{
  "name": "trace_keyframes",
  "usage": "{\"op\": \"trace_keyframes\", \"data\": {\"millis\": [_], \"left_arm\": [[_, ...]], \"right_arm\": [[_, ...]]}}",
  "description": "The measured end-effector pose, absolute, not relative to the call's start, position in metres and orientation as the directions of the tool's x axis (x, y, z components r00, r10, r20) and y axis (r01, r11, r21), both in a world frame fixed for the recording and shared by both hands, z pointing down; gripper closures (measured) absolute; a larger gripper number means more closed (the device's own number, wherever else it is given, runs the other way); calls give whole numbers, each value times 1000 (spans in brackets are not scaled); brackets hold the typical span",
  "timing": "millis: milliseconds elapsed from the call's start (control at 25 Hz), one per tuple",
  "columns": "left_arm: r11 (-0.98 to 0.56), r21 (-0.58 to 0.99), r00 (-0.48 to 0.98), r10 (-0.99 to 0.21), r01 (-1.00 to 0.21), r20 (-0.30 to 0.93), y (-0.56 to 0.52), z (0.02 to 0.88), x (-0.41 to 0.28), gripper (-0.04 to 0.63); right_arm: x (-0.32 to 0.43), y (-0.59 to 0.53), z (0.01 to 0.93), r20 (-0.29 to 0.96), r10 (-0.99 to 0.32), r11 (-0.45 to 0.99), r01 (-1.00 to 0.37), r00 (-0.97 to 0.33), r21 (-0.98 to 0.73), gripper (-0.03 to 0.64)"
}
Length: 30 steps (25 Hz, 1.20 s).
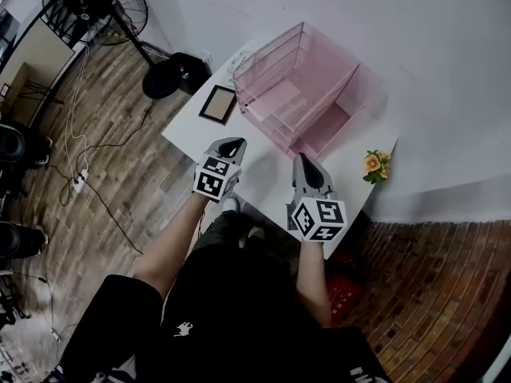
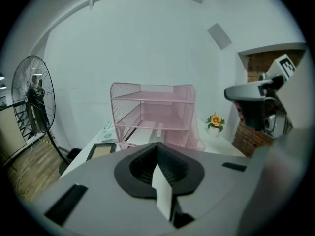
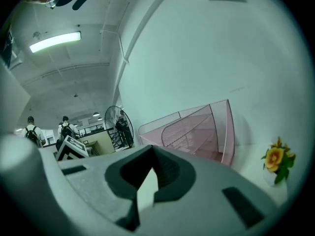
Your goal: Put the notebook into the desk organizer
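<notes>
My left gripper (image 1: 235,144) and right gripper (image 1: 302,159): jaws shut, empty, idle above the tabletop's near edge. Desk organizer (image 1: 303,86): notebook (image 2: 145,134) seemingly stowed inside.

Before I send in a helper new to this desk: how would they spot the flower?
Find the white table against the wall, with the pink organizer on it. The flower stands right of the organizer, near the table's corner. It alone is orange and green; the dark frame lies flat on the organizer's left.

L hand-held gripper (image 2: 157,146) closed, empty, pink organizer (image 2: 153,114) ahead
</notes>
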<state>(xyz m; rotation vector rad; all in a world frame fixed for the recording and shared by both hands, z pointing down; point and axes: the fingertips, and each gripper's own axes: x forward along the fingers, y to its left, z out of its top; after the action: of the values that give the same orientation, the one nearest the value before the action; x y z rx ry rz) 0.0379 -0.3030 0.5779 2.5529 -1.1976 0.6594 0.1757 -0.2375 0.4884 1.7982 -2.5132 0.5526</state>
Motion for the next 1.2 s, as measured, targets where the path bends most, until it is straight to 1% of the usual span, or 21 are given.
{"op": "trace_keyframes", "data": {"millis": [280, 520, 920, 1200], "left_arm": [[-625, 62, 590, -694, -778, 412, -273, 533, 28, 592], [-634, 86, 621, -706, -768, 340, -251, 505, 9, 593], [-701, 54, 684, -673, -711, 281, -202, 476, -50, 594], [-739, 66, 729, -639, -670, 246, -166, 467, -86, 592]], "right_arm": [[167, -224, 471, 168, -930, 274, -920, -328, -281, 615], [152, -203, 459, 165, -945, 235, -938, -281, -253, 615], [106, -141, 432, 131, -972, 158, -956, -195, -246, 615], [77, -90, 422, 114, -988, 78, -971, -106, -224, 615]]}}
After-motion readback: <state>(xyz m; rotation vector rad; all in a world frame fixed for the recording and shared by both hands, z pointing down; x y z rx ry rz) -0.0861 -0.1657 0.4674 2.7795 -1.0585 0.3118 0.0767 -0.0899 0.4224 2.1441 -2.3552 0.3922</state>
